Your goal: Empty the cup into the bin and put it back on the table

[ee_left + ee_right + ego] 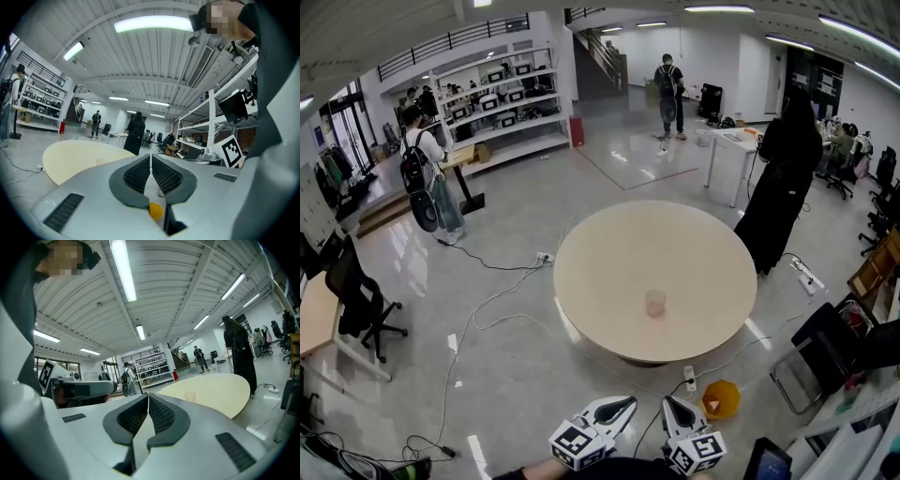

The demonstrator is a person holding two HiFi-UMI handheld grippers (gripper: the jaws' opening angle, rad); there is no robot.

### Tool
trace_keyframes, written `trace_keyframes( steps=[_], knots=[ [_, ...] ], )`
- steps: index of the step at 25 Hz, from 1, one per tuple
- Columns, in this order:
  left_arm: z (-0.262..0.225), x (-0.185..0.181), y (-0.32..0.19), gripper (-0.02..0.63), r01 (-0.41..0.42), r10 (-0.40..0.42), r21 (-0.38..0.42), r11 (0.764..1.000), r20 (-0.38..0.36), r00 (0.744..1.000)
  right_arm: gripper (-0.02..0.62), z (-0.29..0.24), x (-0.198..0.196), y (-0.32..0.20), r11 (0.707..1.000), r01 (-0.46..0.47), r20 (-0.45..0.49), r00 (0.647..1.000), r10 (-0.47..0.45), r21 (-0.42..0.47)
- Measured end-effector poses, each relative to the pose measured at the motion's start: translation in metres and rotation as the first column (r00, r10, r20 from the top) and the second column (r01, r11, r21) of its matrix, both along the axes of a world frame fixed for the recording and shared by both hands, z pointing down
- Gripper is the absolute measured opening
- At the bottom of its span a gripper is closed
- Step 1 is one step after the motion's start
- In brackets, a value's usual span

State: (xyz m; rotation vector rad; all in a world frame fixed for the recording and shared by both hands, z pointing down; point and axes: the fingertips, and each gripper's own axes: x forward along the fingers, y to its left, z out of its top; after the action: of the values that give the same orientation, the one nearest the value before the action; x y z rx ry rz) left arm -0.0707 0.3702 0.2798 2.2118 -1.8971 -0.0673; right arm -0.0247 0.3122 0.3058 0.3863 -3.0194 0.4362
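A small translucent cup (pixel 655 302) stands upright on the round beige table (pixel 609 281), near its front edge. An orange bin (pixel 721 399) sits on the floor in front of the table, to the right. Both grippers hang low at the bottom of the head view, well short of the table. My left gripper (pixel 622 405) and my right gripper (pixel 671 405) are shut with nothing between their jaws. In the left gripper view the shut jaws of the left gripper (pixel 150 158) point toward the table (pixel 75 157). The right gripper (pixel 148 397) faces the cup (pixel 190 397), far off.
A person in black (pixel 783 187) stands at the table's far right edge. Cables and a power strip (pixel 689 378) lie on the floor between me and the table. A black chair (pixel 814 361) stands at the right, an office chair (pixel 358 300) at the left.
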Motion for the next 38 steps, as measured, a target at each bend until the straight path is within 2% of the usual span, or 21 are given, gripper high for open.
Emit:
trace_keyframes(
  steps=[7, 11, 15, 22, 27, 32, 38],
  knots=[
    [0.002, -0.007, 0.001, 0.031, -0.031, 0.031, 0.004, 0.999, -0.003, 1.0, 0.017, 0.006, -0.008, 0.002, 0.999, -0.022, -0.006, 1.0, 0.022, -0.024],
    [0.003, -0.013, 0.004, 0.029, -0.078, 0.078, 0.02, 0.997, -0.006, 0.997, 0.017, 0.012, -0.021, 0.005, 0.999, -0.029, -0.022, 0.999, 0.028, -0.032],
    [0.004, -0.034, 0.01, 0.029, -0.096, 0.096, 0.039, 0.995, -0.009, 0.995, 0.017, 0.016, -0.043, 0.011, 0.999, -0.032, -0.042, 0.999, 0.031, -0.031],
    [0.006, -0.078, 0.021, 0.029, -0.067, 0.069, 0.048, 0.997, -0.042, 0.997, 0.017, 0.019, -0.087, 0.025, 1.0, 0.003, -0.077, 0.997, -0.005, -0.023],
    [0.006, -0.109, 0.025, 0.029, -0.001, 0.004, 0.047, 0.999, -0.059, 0.998, 0.017, 0.02, -0.116, 0.025, 0.998, 0.046, -0.069, 0.996, -0.048, -0.032],
    [0.007, -0.131, 0.02, 0.029, 0.073, -0.071, 0.034, 0.997, -0.055, 0.996, 0.017, 0.024, -0.147, 0.016, 0.989, 0.138, -0.047, 0.989, -0.141, -0.057],
    [-0.004, -0.143, -0.004, 0.03, 0.233, -0.232, 0.019, 0.972, -0.04, 0.972, 0.017, 0.016, -0.164, -0.017, 0.961, 0.267, -0.02, 0.963, -0.269, -0.076]
  ],
)
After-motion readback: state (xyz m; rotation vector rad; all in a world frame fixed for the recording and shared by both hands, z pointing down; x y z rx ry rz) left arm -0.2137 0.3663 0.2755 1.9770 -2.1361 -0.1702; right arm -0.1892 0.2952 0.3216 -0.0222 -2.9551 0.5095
